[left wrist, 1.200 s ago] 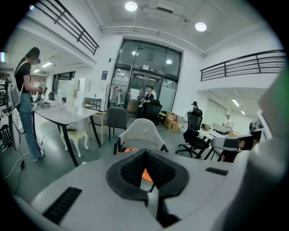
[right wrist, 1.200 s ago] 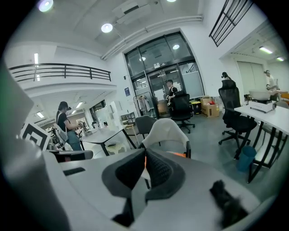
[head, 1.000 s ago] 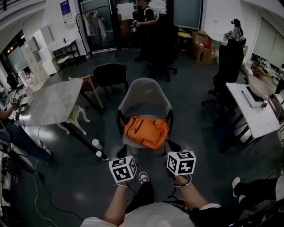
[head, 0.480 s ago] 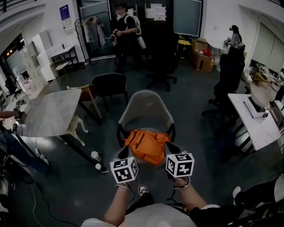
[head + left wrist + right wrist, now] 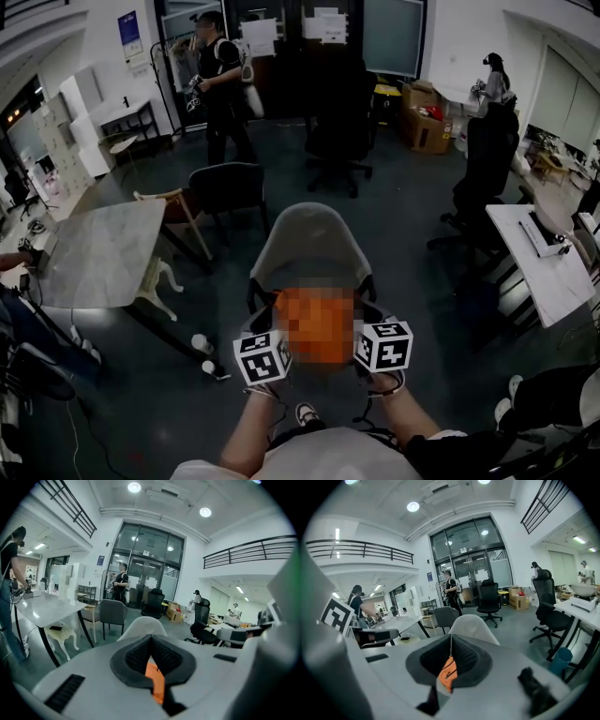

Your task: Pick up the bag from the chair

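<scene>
The orange bag (image 5: pixel 319 330) lies on the seat of a pale grey shell chair (image 5: pixel 310 240) straight ahead; a pixelated patch covers it in the head view. My left gripper (image 5: pixel 260 324) and right gripper (image 5: pixel 369 317) are held side by side at the seat's front edge, one on each side of the bag. Both are shut with nothing between the jaws. In the left gripper view the closed tips (image 5: pixel 151 638) hide most of the bag (image 5: pixel 156 682), and the chair back (image 5: pixel 142 626) rises behind. The right gripper view shows the same: shut tips (image 5: pixel 451 637), bag (image 5: pixel 447 672), chair (image 5: pixel 474 626).
A marble-topped table (image 5: pixel 101 251) stands at the left with two cups (image 5: pixel 201 343) on the floor by its leg. A black chair (image 5: pixel 228 187) is behind the grey one. A white desk (image 5: pixel 541 255) and office chairs (image 5: pixel 485 142) are at the right. A person (image 5: pixel 217 82) walks at the back.
Both grippers have moved forward together to the chair, and the chair and bag now sit nearer. The person at the back has walked to the left.
</scene>
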Motion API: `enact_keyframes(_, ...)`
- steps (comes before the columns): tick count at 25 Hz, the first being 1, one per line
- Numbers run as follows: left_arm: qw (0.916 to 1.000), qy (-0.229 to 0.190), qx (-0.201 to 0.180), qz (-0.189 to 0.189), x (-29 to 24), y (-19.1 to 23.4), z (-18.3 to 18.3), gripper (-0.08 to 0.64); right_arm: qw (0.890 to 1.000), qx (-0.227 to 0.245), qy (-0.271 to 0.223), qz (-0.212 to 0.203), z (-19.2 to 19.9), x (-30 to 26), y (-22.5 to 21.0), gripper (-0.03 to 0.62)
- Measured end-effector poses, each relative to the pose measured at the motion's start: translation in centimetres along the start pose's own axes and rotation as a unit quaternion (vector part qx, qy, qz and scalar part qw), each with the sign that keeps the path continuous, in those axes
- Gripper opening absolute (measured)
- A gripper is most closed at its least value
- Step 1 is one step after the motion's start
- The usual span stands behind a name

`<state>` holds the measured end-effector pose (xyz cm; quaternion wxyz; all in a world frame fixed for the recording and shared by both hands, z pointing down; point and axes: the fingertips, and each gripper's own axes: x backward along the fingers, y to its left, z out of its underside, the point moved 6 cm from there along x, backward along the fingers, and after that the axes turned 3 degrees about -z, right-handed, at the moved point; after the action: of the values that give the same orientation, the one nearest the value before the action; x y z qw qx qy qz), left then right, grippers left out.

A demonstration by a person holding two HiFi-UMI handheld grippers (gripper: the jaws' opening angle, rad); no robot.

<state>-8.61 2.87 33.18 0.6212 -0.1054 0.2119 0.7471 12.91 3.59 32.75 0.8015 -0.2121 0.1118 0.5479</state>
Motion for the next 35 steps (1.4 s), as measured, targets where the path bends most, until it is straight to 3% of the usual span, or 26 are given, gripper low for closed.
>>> enact_keyframes(17,0.9999,0.003,0.017,-0.002,-8.4,3.9,-3.4,0.008,1.000,0.024,0.018,0.002,-3.8,-8.7,-1.0,0.034)
enact_keyframes(24,0.9991,0.022,0.035,-0.011,-10.0,5.0,-2.0,0.008,0.999,0.011,0.040,0.005,-2.2,-10.1,-1.7,0.034)
enact_keyframes(31,0.9967,0.072,0.030,-0.020,-11.9,4.0,1.2,0.008,0.997,-0.022,0.071,0.005,0.3,-11.5,-4.1,0.034)
enact_keyframes(35,0.9955,0.080,0.034,-0.039,-13.8,3.1,0.8,0.008,0.997,-0.026,0.075,-0.008,-0.6,-13.5,-6.2,0.034)
